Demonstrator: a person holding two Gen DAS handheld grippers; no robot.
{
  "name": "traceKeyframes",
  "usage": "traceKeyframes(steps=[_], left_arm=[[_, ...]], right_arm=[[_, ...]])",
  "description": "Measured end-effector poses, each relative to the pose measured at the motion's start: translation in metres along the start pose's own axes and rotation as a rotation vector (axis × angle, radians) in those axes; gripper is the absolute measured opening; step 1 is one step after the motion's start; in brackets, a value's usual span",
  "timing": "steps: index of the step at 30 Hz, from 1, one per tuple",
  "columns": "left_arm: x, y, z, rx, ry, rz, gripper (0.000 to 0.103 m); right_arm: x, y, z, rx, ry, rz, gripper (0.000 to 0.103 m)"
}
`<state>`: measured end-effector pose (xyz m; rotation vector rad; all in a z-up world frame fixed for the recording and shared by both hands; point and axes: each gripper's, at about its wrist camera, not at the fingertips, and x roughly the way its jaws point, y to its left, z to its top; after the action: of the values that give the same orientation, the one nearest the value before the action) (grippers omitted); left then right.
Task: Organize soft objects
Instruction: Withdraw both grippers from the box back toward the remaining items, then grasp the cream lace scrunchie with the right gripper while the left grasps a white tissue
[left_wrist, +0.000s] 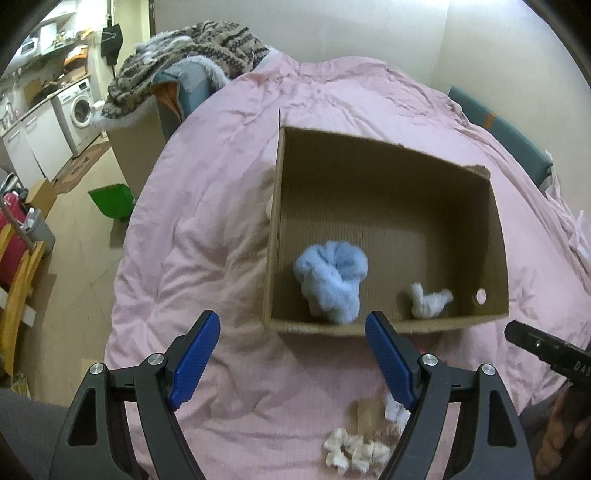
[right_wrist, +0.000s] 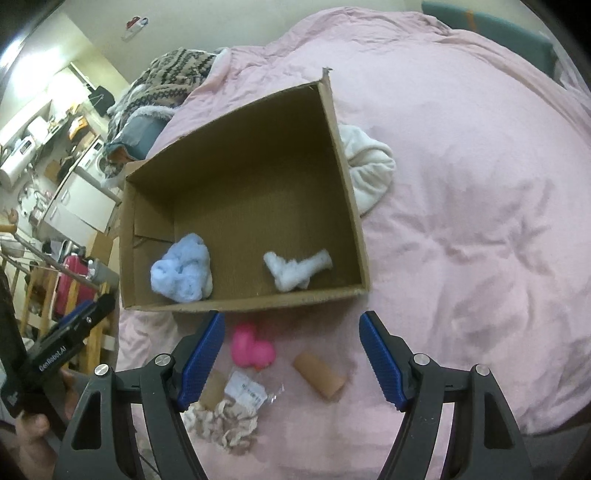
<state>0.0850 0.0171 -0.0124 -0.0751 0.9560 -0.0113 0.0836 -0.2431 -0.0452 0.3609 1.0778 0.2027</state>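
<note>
Pink cover (left_wrist: 229, 236): crumpled cotton-like sheet spread over the whole bed, the working surface in both views.
Cardboard box (left_wrist: 273, 236): open-topped, set on the pink cover, one corner torn.
Blue fluffy cloth (left_wrist: 332, 280): bunched inside the box, against the near wall.
White fluffy piece (left_wrist: 430, 299): inside the box, apart from the blue fluffy cloth.
Cream towel (right_wrist: 369, 166): rolled, on the cover, touching the box's outer wall.
Pink duck toy (right_wrist: 253, 349): on the cover, just outside the box's near wall.
Cardboard tube (right_wrist: 319, 374): lying beside the duck toy.
Scrunchie (right_wrist: 221, 424): pale, frilled, near a clear packet (right_wrist: 245, 391).
Left gripper (left_wrist: 291, 354): blue pads spread wide, nothing between, above the cover short of the box.
Right gripper (right_wrist: 291, 350): pads spread wide, empty, above the loose items.
Patterned knit blanket (left_wrist: 192, 55): heaped at the bed's far end.
Room: washing machine (left_wrist: 79, 110), white cabinets, green bin (left_wrist: 112, 199) on the floor, red suitcase (right_wrist: 75, 284).
</note>
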Motion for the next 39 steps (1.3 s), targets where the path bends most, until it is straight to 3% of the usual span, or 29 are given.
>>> traceKeyframes(steps=[7, 13, 16, 23, 30, 34, 36, 38, 39], left_arm=[[-0.007, -0.004, -0.018, -0.007, 0.033, -0.035, 0.079], [-0.002, -0.01, -0.033, 0.005, 0.086, -0.018, 0.079], [0.005, -0.01, -0.04, 0.008, 0.127, -0.012, 0.079], [0.028, -0.019, -0.052, 0.005, 0.262, -0.094, 0.079], [0.052, -0.03, -0.078, 0.011, 0.451, -0.186, 0.079], [0.053, -0.036, -0.084, 0.036, 0.454, -0.199, 0.078], [0.056, -0.04, -0.088, 0.059, 0.467, -0.199, 0.068], [0.062, -0.041, -0.091, 0.071, 0.498, -0.199, 0.037], [0.065, -0.042, -0.092, 0.071, 0.516, -0.201, 0.03]], right_arm=[[-0.006, 0.002, -0.019, 0.007, 0.023, -0.002, 0.079], [0.0, 0.001, -0.032, 0.03, 0.075, -0.011, 0.079], [0.004, -0.001, -0.035, 0.042, 0.095, -0.03, 0.079], [0.017, -0.016, -0.036, 0.13, 0.149, -0.042, 0.079], [0.019, -0.018, -0.036, 0.142, 0.154, -0.043, 0.079], [0.02, -0.019, -0.036, 0.144, 0.157, -0.043, 0.079], [0.022, -0.018, -0.036, 0.141, 0.162, -0.044, 0.079], [0.022, -0.016, -0.036, 0.135, 0.164, -0.047, 0.079], [0.023, -0.015, -0.037, 0.131, 0.165, -0.048, 0.079]])
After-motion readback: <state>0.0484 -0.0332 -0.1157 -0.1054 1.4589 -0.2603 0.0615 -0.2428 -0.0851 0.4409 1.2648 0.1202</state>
